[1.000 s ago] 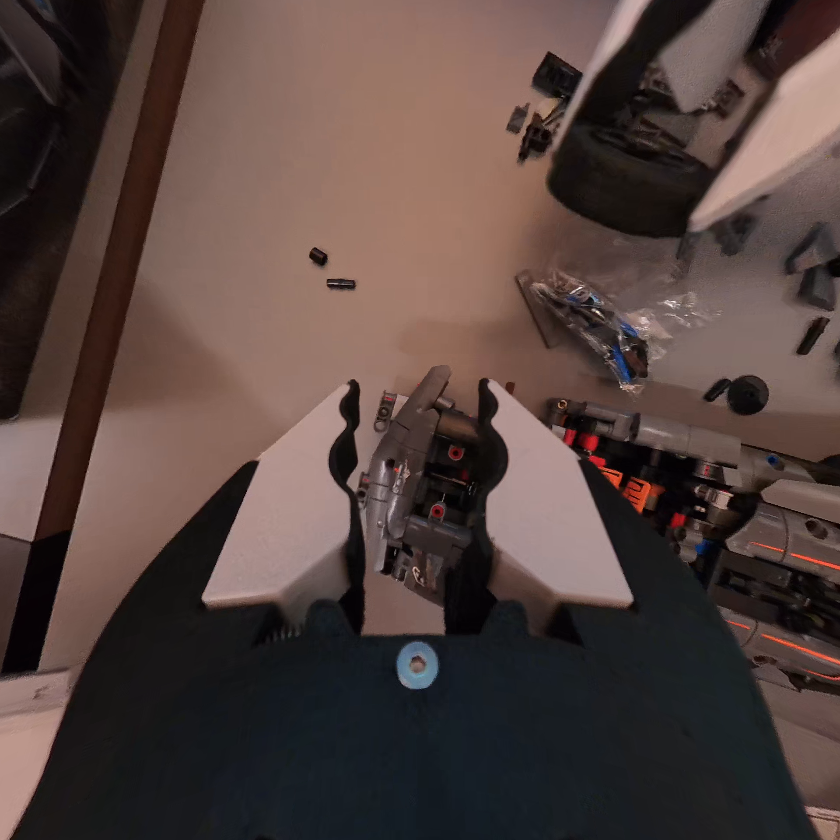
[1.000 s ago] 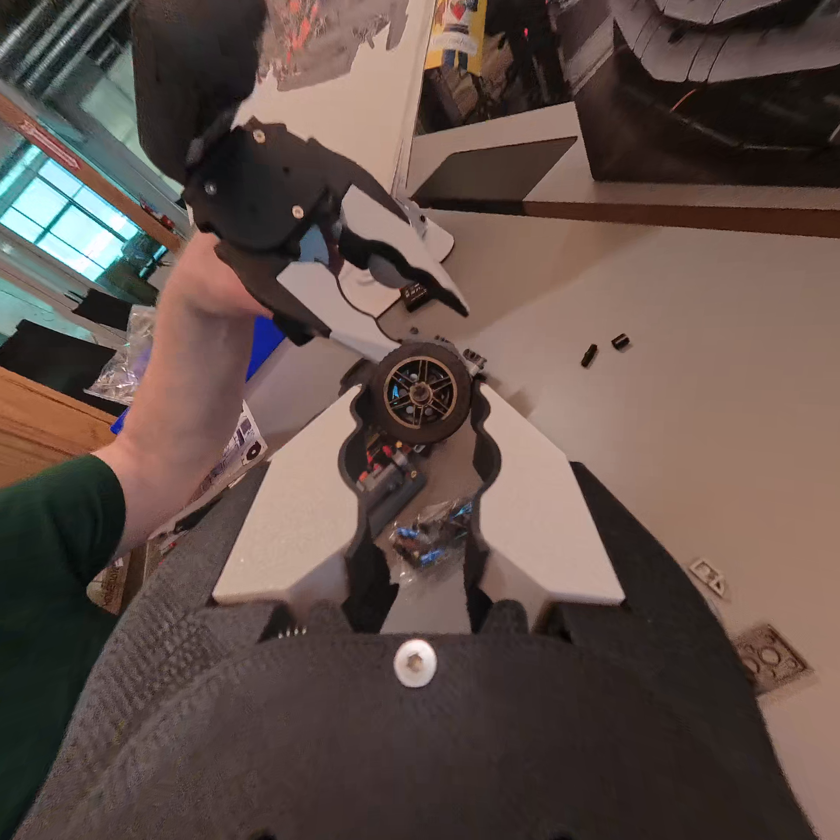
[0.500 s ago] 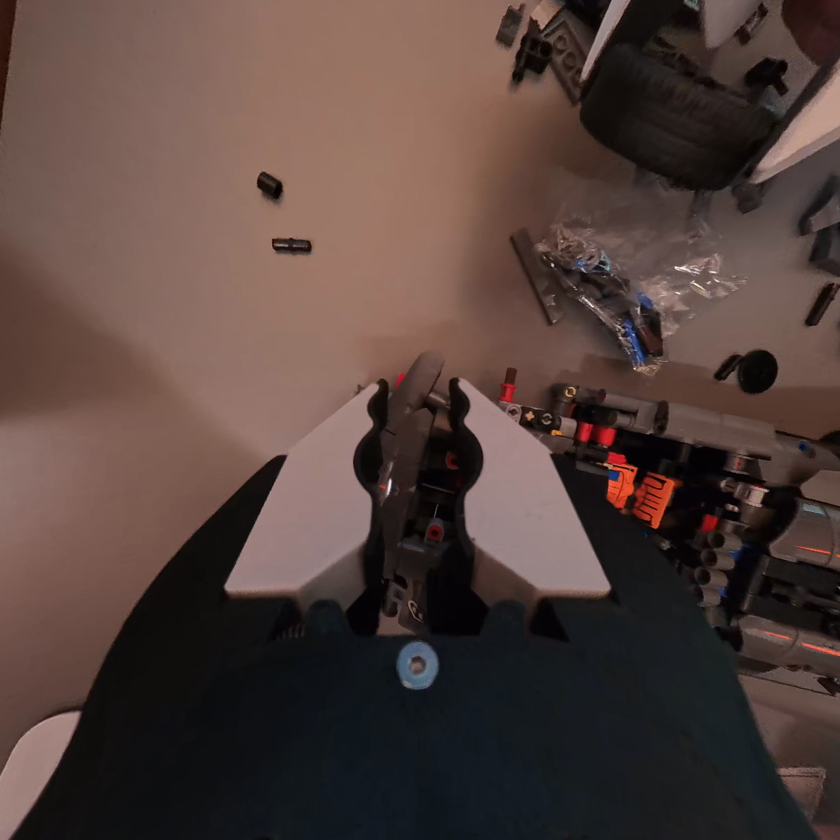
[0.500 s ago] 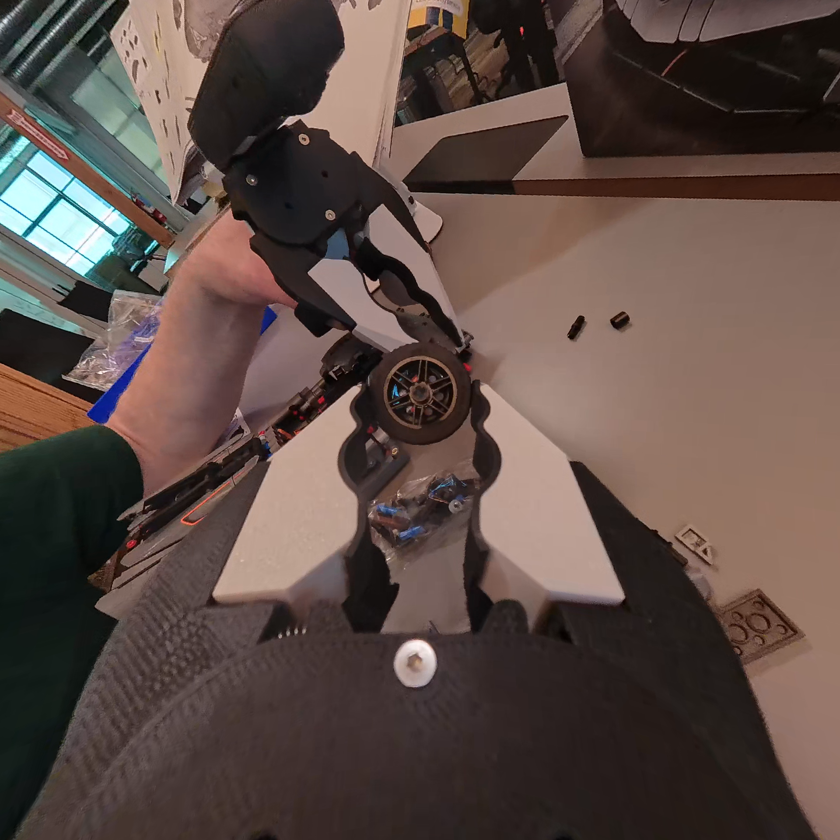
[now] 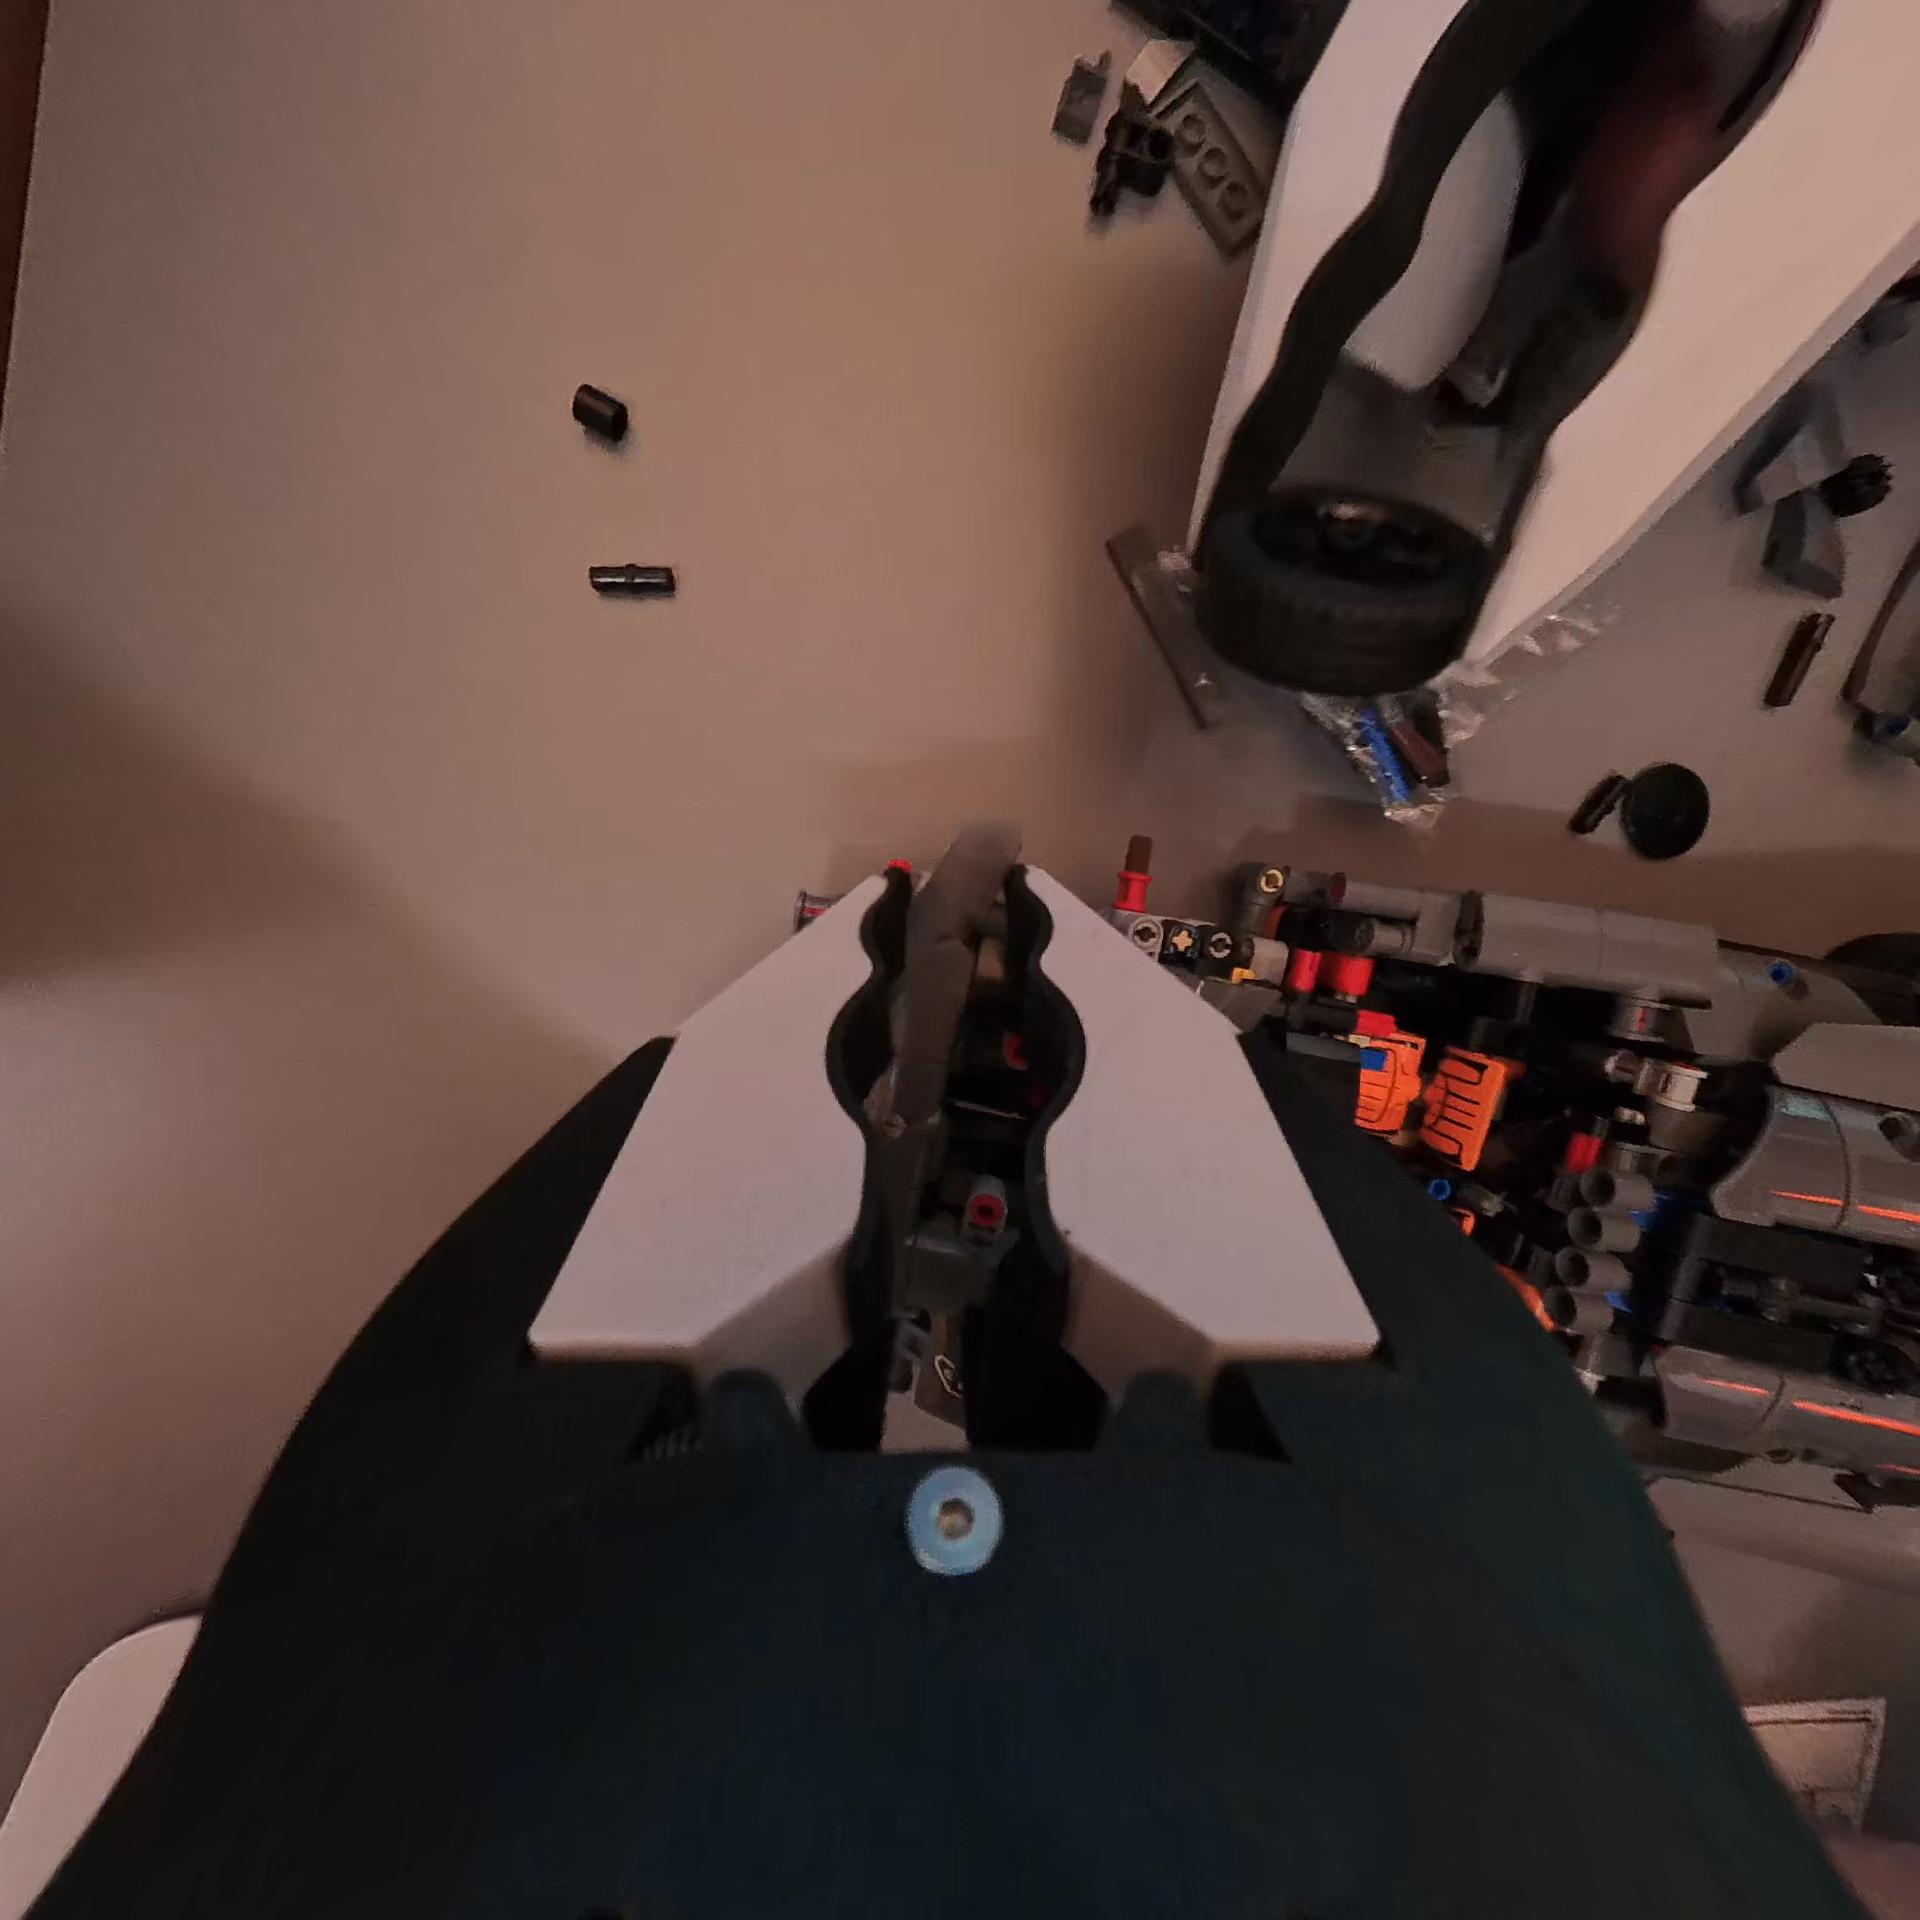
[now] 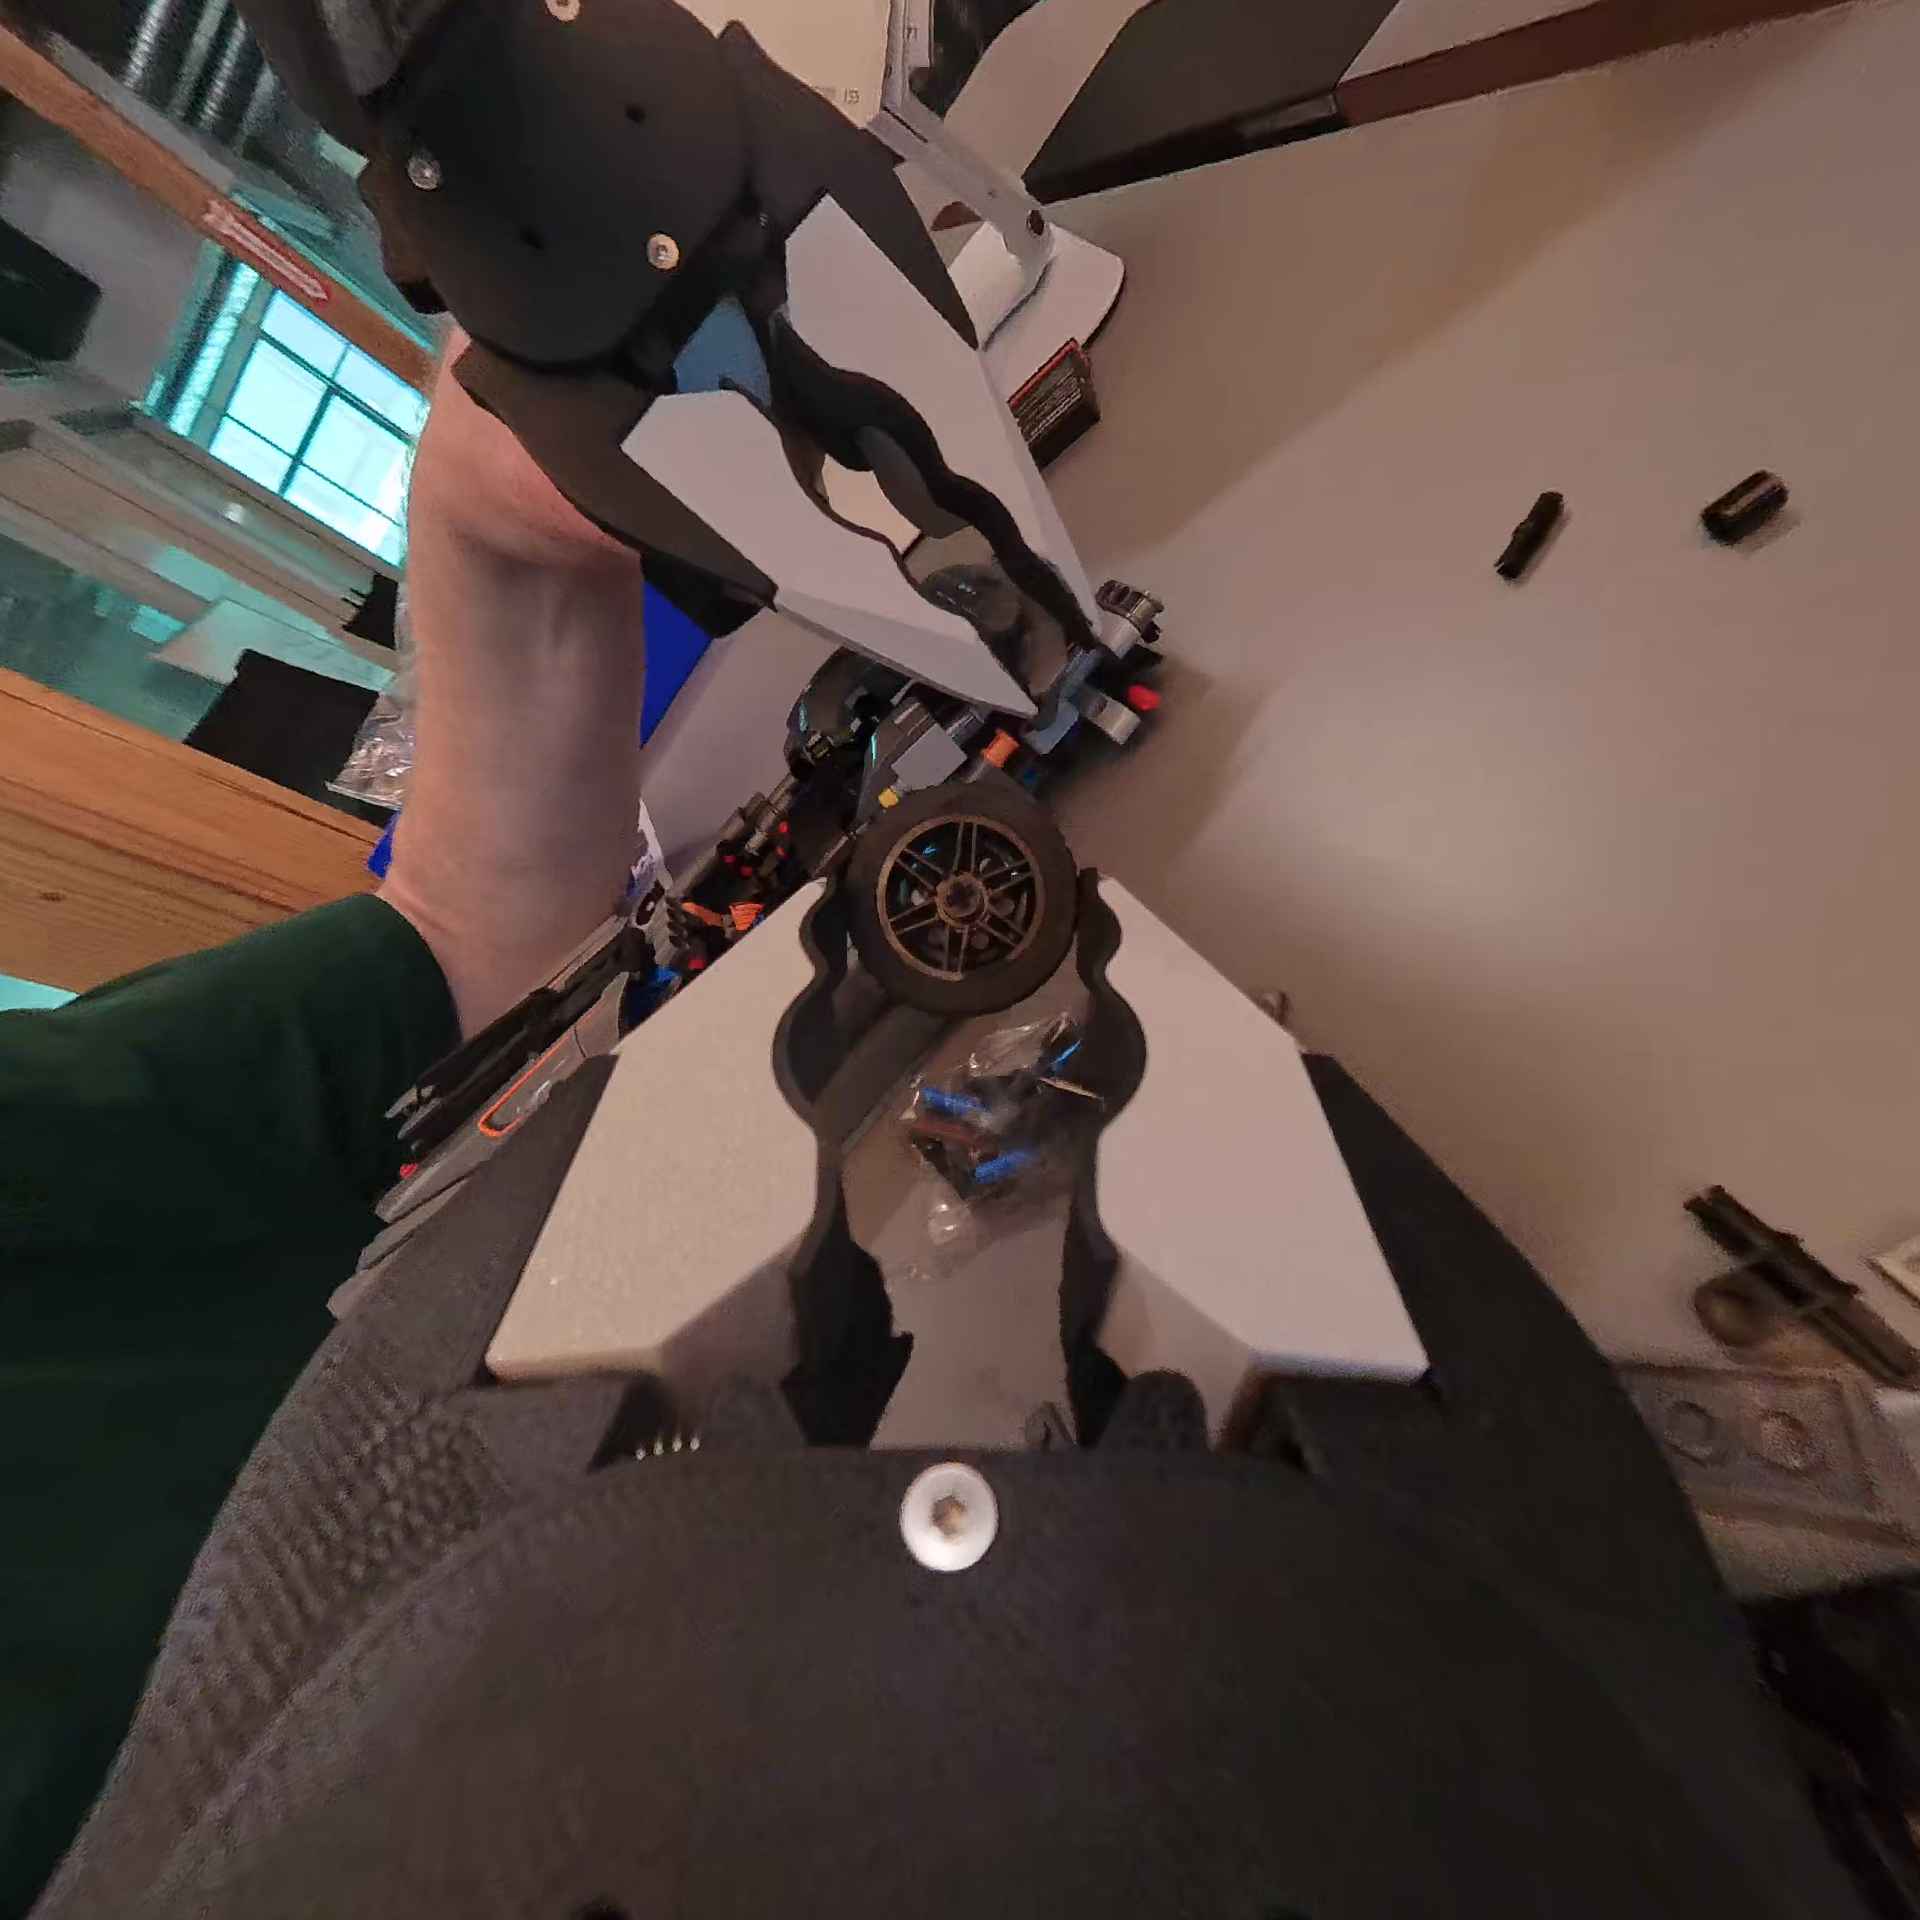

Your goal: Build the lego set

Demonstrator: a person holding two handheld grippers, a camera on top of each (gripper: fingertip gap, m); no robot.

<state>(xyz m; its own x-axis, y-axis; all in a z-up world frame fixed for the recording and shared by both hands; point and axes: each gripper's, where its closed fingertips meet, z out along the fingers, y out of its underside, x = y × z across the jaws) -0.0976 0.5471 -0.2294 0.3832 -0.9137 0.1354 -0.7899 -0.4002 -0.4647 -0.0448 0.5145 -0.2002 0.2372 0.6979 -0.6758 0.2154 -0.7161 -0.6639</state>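
Observation:
A grey, black and orange lego car model (image 5: pixel 1558 1122) lies on the beige table; it also shows in the right wrist view (image 6: pixel 831 790). My left gripper (image 5: pixel 956 894) is shut on the grey end of the car (image 5: pixel 935 997). My right gripper (image 6: pixel 961 904) is shut on a black wheel with a spoked rim (image 6: pixel 961 899) and holds it just above the table close to the car. In the left wrist view the wheel (image 5: pixel 1340 592) hangs in the right gripper above the car's far side. In the right wrist view the left gripper (image 6: pixel 1060 665) comes down from above.
A clear bag of small blue and black parts (image 6: pixel 997 1122) lies under the wheel. Two small black pins (image 5: pixel 632 578) (image 5: pixel 600 410) lie apart to the left. Grey and black loose pieces (image 5: pixel 1195 156) lie at the far edge, with more at the right (image 5: pixel 1808 540). A person's forearm (image 6: pixel 520 727) holds the left gripper. Tip to tip, the grippers are about 7 cm apart.
My left gripper has closed onto the car's grey end. My right gripper has brought the wheel down and closer to the car.

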